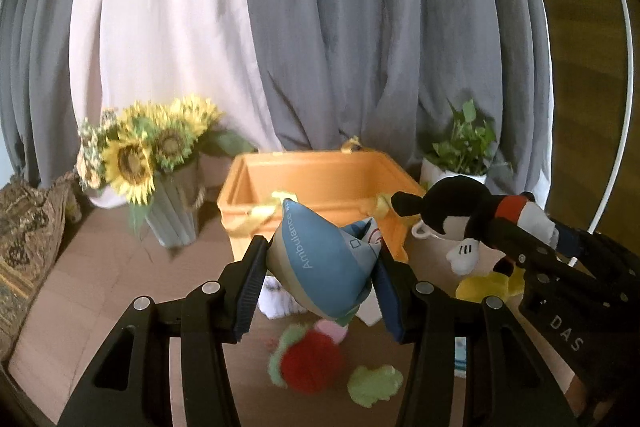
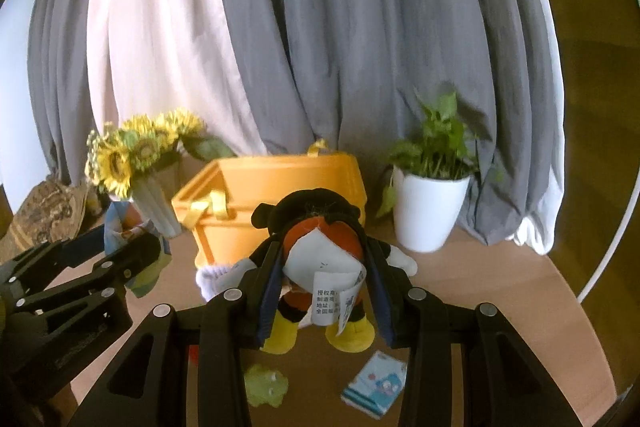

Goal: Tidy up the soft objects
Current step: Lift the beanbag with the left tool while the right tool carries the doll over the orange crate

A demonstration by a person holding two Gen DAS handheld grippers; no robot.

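Note:
My left gripper (image 1: 320,263) is shut on a blue "Ambulance" soft cushion toy (image 1: 320,259) and holds it above the table, just in front of the open orange storage box (image 1: 320,183). My right gripper (image 2: 324,279) is shut on a Mickey Mouse plush (image 2: 320,247), head forward, yellow feet hanging, also in front of the orange box (image 2: 280,187). The plush also shows at right in the left wrist view (image 1: 460,211). On the table below lie a red and green plush (image 1: 308,363), a small green plush (image 1: 374,385) and a white sock-like item (image 1: 276,299).
A sunflower vase (image 1: 172,211) stands left of the box, a potted plant in a white pot (image 2: 428,211) right of it. Grey and pale curtains hang behind. A patterned cushion (image 1: 24,239) lies far left. A small blue-white packet (image 2: 376,389) lies on the round table.

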